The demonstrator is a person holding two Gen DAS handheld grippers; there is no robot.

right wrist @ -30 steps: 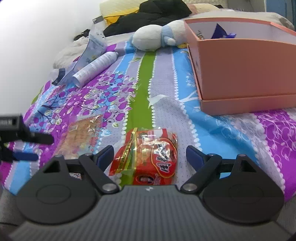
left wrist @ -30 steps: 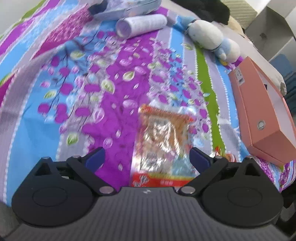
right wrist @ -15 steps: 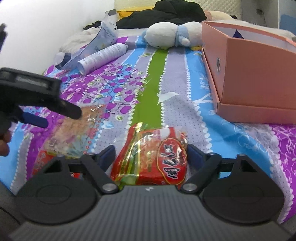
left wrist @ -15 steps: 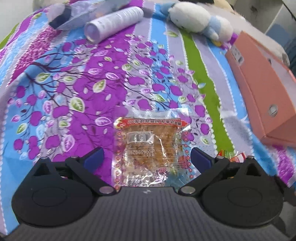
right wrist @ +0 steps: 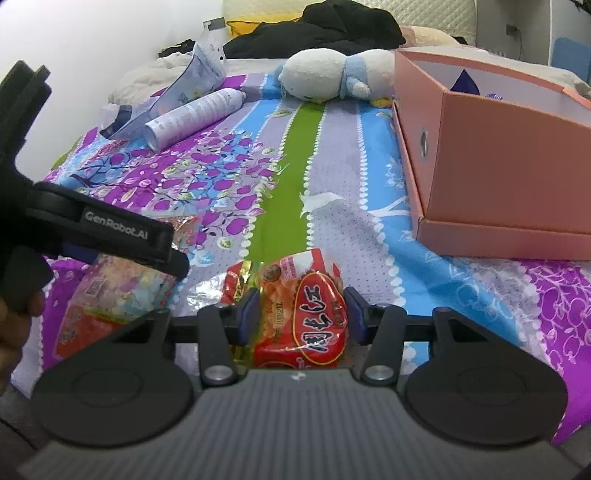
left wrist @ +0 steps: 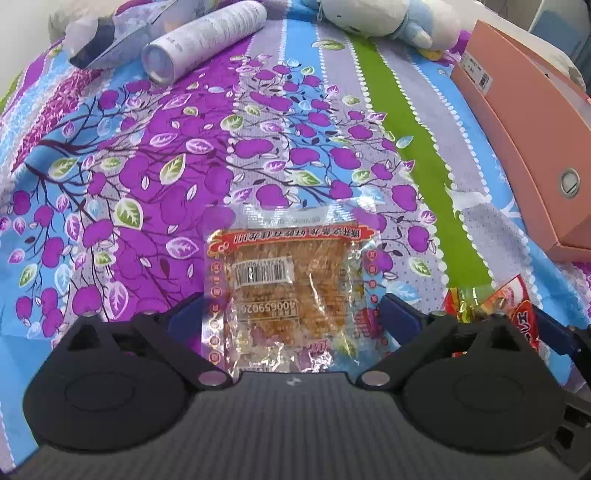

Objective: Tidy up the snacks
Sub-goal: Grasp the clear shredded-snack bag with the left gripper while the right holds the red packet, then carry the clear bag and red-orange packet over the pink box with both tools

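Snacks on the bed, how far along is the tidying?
Early. The pink box shows something dark purple inside. The right gripper is closing around the red snack pack. The left gripper is open over the clear snack bag. Both still need boxing.

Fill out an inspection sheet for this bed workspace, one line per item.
Surface: floral bedspread, covered bed.
Job's things: clear snack pack lying flat; red snack pack beside it; pink box open, something dark blue inside.
Clutter: white bottle on its side, plastic pouch, plush toy, black clothing.
Grippers: left gripper open, astride the clear snack pack; right gripper closing, red snack pack between its jaws, left pad touching, right pad just clear.
Cables: nothing seen.
Surroundings: white wall along the bed; a hand on the left gripper's handle.
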